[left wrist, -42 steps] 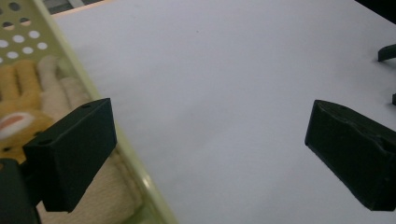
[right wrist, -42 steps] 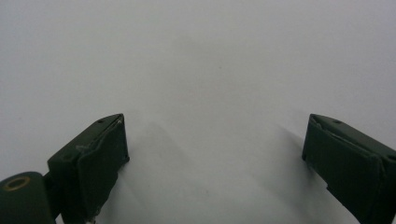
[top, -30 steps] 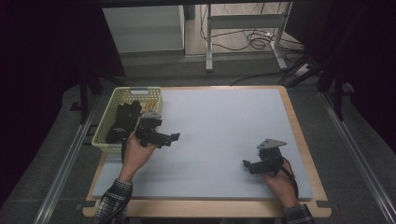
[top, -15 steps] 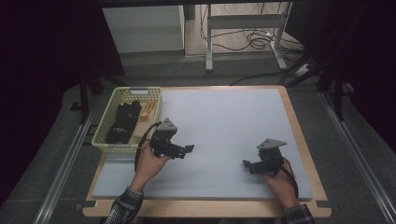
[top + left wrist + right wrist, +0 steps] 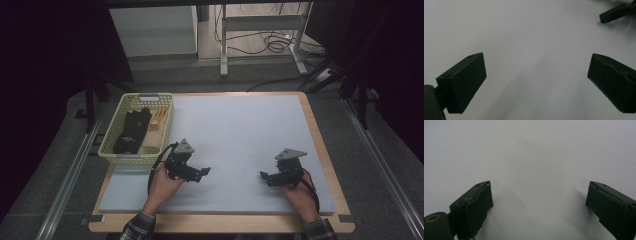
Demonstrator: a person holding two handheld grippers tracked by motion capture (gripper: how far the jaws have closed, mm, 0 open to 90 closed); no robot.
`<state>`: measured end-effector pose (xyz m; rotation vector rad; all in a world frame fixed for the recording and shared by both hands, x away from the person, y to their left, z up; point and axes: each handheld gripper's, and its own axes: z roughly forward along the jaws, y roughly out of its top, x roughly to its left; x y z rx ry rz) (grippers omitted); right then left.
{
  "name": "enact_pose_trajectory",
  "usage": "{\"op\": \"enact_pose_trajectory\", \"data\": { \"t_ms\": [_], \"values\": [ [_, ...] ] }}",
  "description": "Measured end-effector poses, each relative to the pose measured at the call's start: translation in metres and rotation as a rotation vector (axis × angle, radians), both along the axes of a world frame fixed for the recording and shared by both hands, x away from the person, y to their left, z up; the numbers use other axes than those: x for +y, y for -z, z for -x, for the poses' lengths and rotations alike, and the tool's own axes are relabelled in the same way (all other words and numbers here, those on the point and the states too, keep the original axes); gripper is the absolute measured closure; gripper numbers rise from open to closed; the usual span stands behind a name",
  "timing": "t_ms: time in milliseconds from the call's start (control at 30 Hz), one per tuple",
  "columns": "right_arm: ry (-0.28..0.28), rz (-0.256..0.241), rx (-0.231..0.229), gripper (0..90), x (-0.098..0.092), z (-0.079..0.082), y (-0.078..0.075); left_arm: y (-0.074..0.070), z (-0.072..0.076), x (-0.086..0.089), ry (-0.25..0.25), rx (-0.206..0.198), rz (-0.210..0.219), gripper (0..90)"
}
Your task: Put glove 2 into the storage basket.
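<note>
While the grey desk (image 5: 240, 135) mat has nothing laid out on it, we judge the job barely started: everything sits in the green basket (image 5: 111, 150) at the near left corner. We see a black folded item (image 5: 131, 131) inside it, likely cloth, with a small orange piece (image 5: 158, 119) beside it, both untouched. Our left claw (image 5: 202, 172) hovers low over the mat just right of the basket, jaws wide apart, gripping nothing. Our right claw (image 5: 264, 176) rests well apart on the right side, jaws also spread, gripping nothing. Reaching in, grasping and taking out all look left to do
</note>
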<state>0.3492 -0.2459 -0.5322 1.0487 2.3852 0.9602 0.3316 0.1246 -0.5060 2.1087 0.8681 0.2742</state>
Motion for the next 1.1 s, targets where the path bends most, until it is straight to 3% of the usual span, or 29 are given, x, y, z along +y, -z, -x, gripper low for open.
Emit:
{"op": "enact_pose_trajectory", "data": {
  "t_ms": [367, 667, 800, 1100],
  "values": [
    [0.000, 0.000, 0.000, 6.5, 0.000, 0.000, 0.000, 0.022, 0.005, 0.001, 0.009, 0.020, -0.029, 2.0],
    [0.000, 0.000, 0.000, 6.5, 0.000, 0.000, 0.000, 0.033, 0.007, -0.003, 0.017, 0.023, -0.084, 1.7],
    [-0.001, 0.000, 0.000, 6.5, 0.000, 0.000, 0.000, 0.039, 0.007, -0.007, 0.020, 0.022, -0.130, 1.4],
    [0.000, 0.001, 0.000, 6.5, 0.000, 0.000, 0.000, 0.041, 0.006, -0.008, 0.024, 0.027, -0.128, 0.0]
  ]
}}
